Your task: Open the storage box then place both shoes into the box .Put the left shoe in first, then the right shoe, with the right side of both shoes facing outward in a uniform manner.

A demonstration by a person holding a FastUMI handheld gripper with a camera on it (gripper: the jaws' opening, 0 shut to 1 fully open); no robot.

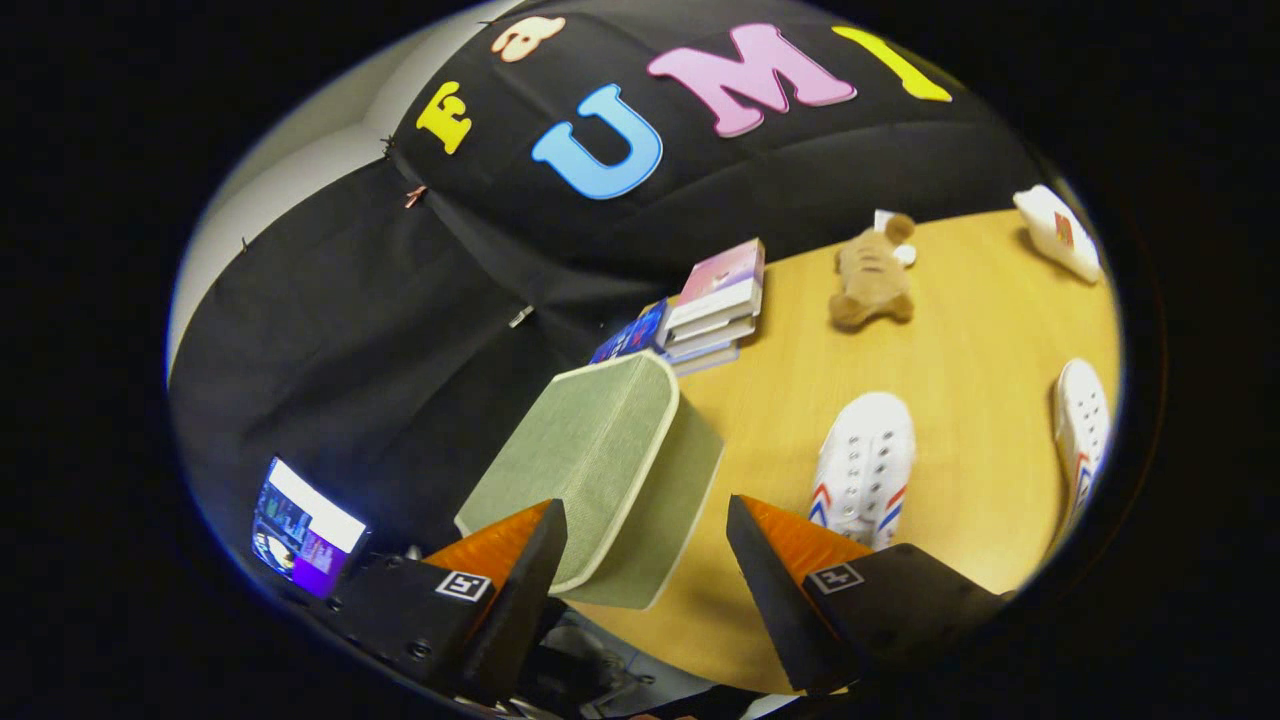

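A green fabric storage box (600, 470) with a pale-trimmed lid stands on the wooden table (960, 330), lid down. My gripper (645, 540) is open, its fingers spread, and the near corner of the box lies between and just ahead of them without touching either. One white shoe (865, 460) with red and blue stripes lies just beyond the right finger (775, 560). A second white shoe (1083, 430) of the same kind lies farther to the right of it.
A stack of books (712, 305) sits behind the box by the black cloth wall. A brown plush toy (872, 272) lies beyond the shoes, and a white object (1058, 232) rests at the far right. A lit screen (305, 528) glows left of the fingers.
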